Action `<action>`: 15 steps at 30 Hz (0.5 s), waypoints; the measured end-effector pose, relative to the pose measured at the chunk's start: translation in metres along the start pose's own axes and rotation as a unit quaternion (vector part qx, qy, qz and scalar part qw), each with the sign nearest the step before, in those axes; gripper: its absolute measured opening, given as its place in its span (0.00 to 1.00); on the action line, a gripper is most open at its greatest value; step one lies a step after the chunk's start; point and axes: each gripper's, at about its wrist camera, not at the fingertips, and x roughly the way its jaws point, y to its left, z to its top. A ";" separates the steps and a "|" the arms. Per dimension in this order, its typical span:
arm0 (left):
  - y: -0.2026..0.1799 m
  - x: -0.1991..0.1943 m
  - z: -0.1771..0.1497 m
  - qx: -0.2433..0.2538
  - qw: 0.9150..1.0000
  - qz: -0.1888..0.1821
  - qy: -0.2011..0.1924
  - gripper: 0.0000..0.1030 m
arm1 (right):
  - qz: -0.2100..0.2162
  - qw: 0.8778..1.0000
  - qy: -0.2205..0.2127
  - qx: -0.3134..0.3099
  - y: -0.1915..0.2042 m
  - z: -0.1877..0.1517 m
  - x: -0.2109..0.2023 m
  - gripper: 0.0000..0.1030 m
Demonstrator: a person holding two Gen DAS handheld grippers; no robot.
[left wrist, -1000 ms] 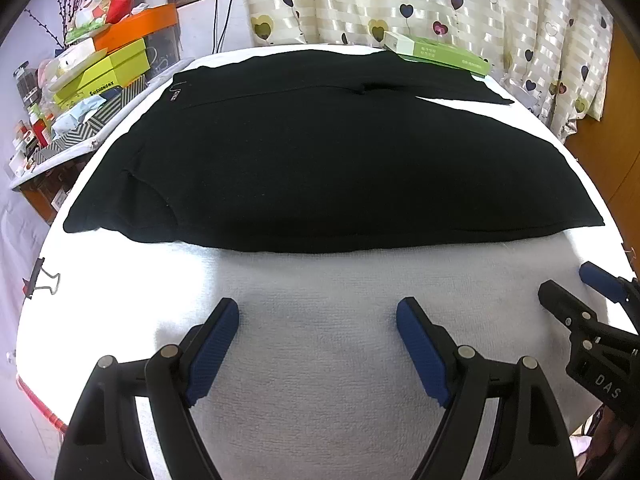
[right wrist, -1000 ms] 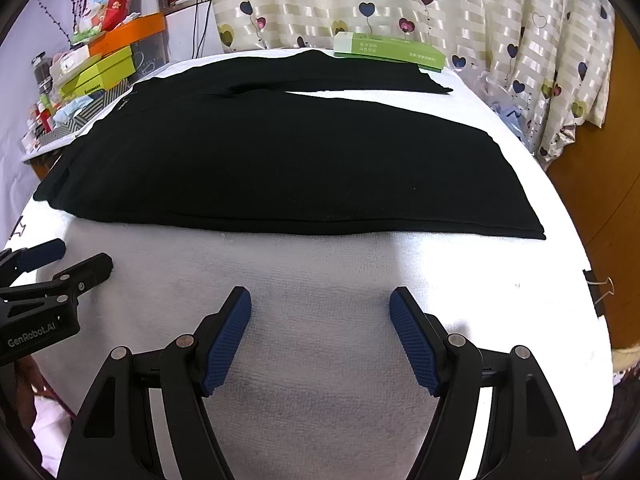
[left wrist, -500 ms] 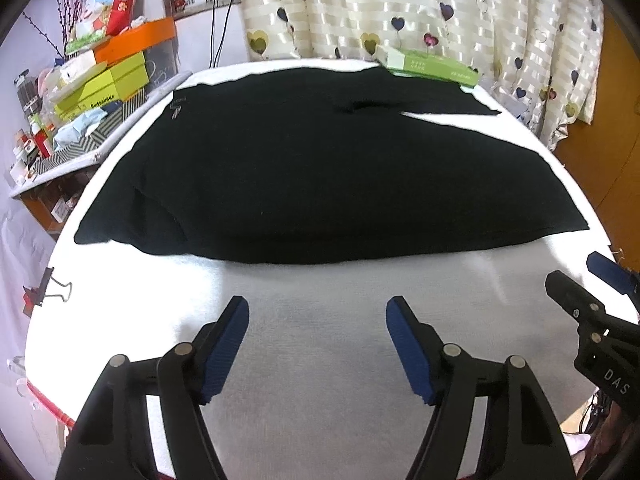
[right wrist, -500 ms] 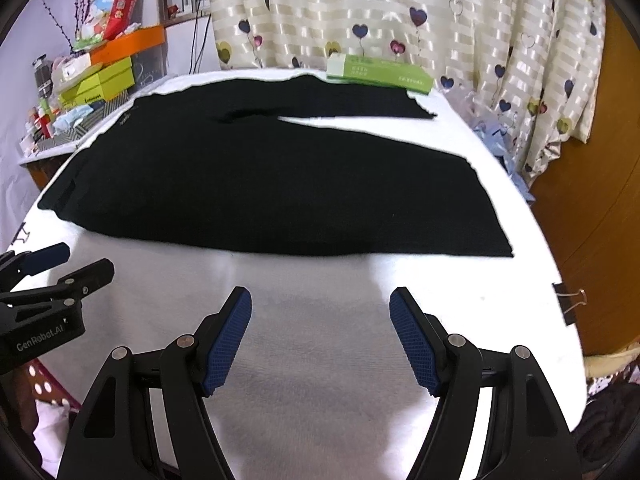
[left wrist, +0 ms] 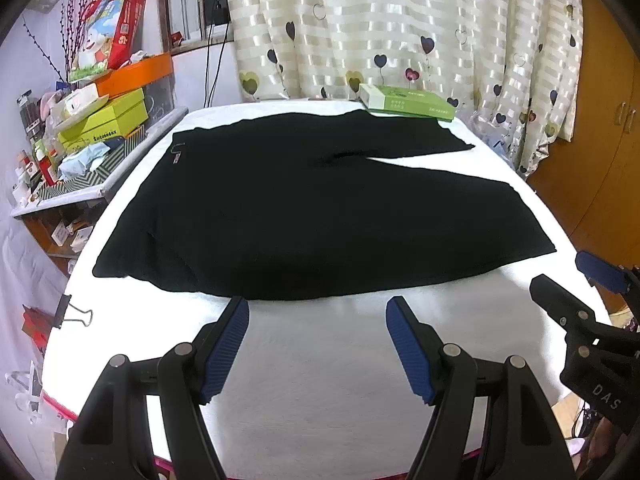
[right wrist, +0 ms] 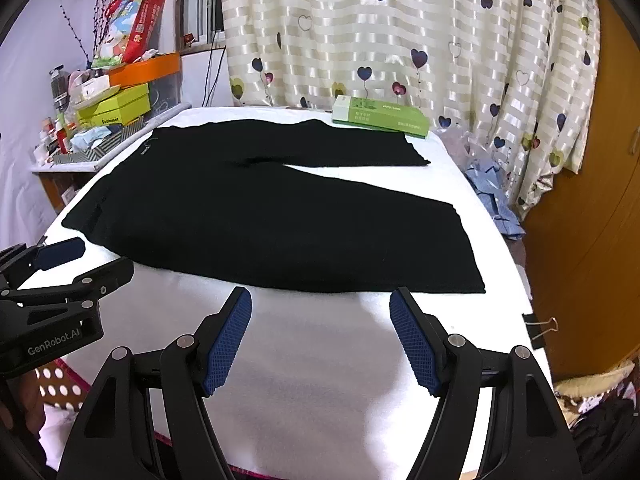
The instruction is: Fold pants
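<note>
**Black pants spread flat, both grippers empty at the near edge**

The pants (left wrist: pixel 320 208) lie flat across the middle of the table (left wrist: pixel 320 380), waistband to the left, the two legs running right and splitting into a narrow V. The far leg ends near a green box (left wrist: pixel 406 102) at the table's far edge; the near leg ends toward the right edge. The cloth is matte black, apparently a soft knit, with a small label near the far end of the waistband and a slight ridge at the near left corner. It should be light and limp, drape under its own weight and slide little on the covering beneath. Sensible places to take hold would be the near waistband corner on the left and the near leg's hem on the right, pinching a single edge so the near half can be carried over the far one; grabbing mid-panel would probably bunch it.

The table is covered in a white, towel-like cloth held by binder clips (right wrist: pixel 540 330) at its edges.

The left gripper (left wrist: pixel 318 340) hovers over bare white cloth just short of the pants' near edge, its ribbed blue jaws spread wide and holding nothing. The right gripper (right wrist: pixel 320 336) sits likewise, jaws spread and empty.

Beyond hang heart-patterned curtains (right wrist: pixel 400 32); stacked boxes (left wrist: pixel 104 120) crowd a shelf to the left.
</note>
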 end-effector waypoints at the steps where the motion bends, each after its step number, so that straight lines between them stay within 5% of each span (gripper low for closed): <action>1: 0.000 -0.002 0.001 0.000 1.000 -0.001 -0.002 0.71 | 0.000 1.000 -0.002 -0.001 0.000 0.001 -0.002 0.70; 15: 0.006 -0.003 -0.001 -0.008 1.000 0.000 -0.008 0.71 | 0.005 1.000 -0.005 -0.011 0.005 0.003 -0.005 0.70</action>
